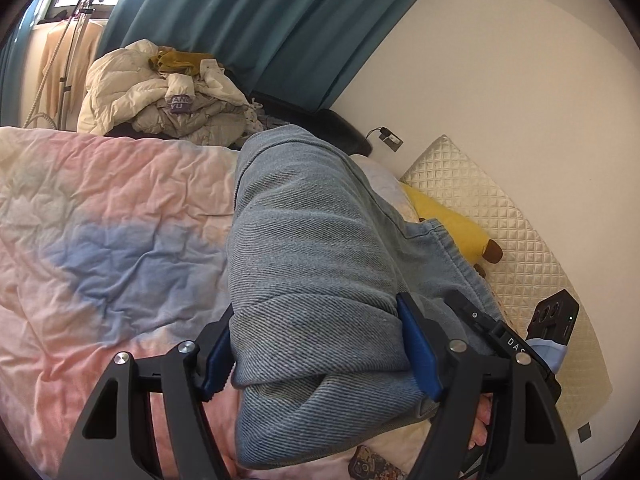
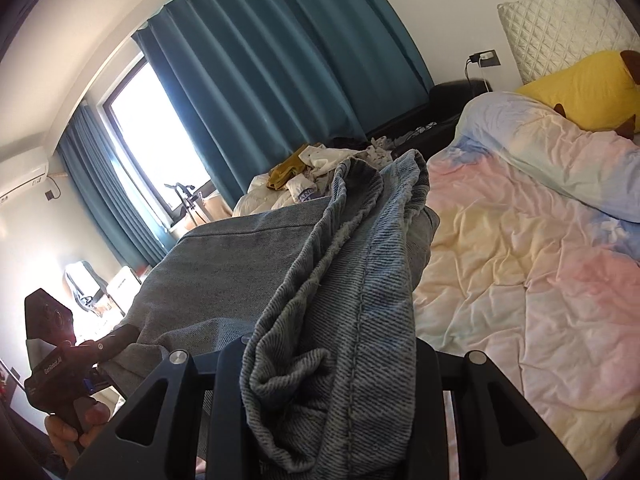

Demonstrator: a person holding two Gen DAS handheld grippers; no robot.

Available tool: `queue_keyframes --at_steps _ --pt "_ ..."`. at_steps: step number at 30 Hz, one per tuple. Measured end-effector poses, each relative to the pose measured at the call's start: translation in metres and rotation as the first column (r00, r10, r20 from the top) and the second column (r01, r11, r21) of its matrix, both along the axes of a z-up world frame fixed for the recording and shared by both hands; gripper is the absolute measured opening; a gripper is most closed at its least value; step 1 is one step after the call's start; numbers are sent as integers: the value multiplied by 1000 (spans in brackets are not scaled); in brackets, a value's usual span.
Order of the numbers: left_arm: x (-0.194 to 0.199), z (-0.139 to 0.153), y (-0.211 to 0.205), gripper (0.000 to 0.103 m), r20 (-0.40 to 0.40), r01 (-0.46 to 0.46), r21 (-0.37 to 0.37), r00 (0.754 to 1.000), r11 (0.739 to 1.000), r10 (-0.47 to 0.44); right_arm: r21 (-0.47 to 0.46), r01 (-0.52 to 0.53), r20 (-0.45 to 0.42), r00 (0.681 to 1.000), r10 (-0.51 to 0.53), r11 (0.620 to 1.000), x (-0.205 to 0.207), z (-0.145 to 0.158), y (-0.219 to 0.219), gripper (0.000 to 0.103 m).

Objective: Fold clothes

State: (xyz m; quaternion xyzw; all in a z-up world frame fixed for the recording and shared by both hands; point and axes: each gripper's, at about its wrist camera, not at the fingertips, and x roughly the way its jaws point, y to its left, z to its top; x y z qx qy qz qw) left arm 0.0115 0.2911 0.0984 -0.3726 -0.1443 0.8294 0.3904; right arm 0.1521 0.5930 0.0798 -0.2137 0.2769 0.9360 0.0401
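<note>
Both claws (image 1: 320, 356) (image 2: 332, 376) clamp jeans (image 1: 312, 248); yellow plush (image 2: 580, 92) clearer right.

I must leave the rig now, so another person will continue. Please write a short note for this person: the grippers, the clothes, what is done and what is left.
Left gripper: clamped on a wide folded part of the jeans.
Right gripper: shut on a bunched edge of the same jeans.
Jeans: held up between both grippers, above the bed.
Done: jeans look partly folded, not yet laid down.
Left: lay them on the bed and finish the fold. A pile of clothes waits beyond the bed.
</note>
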Motion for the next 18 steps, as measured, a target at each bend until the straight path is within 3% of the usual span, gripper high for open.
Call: queue_keyframes --at_steps 9,18 --pt "-8 -20 93 74 5 103 -5 995 995 -103 -8 108 -9 994 -108 994 21 -22 76 29" --pt "-20 -53 185 74 12 199 -60 980 978 -198 -76 223 6 975 -224 972 36 -73 154 29"
